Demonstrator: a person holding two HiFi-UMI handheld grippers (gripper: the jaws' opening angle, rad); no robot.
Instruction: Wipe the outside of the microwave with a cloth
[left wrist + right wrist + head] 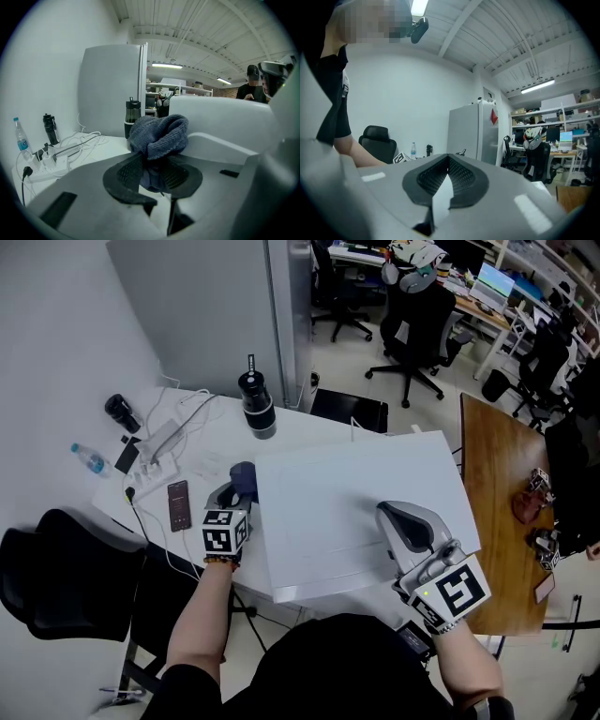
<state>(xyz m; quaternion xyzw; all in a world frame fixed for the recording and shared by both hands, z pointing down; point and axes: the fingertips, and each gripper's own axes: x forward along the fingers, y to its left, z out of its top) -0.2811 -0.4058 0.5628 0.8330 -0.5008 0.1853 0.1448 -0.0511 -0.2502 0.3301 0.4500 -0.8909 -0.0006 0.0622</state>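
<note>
The microwave [356, 512] is a big white box in the middle of the head view; I see its flat top. A blue-grey cloth [244, 480] is bunched against its left side. My left gripper [234, 493] is shut on that cloth. In the left gripper view the cloth [157, 133] bulges out of the left gripper [152, 176], with the microwave's white wall [220, 122] just to the right. My right gripper [398, 517] lies over the front right of the microwave's top. In the right gripper view it [448, 161] is shut with nothing in it.
On the white table to the microwave's left are a black tumbler [257, 404], a power strip with cables [159, 451], a phone [178, 505] and a water bottle [91, 459]. A black chair [56, 568] stands at the left and a wooden table [506, 484] at the right.
</note>
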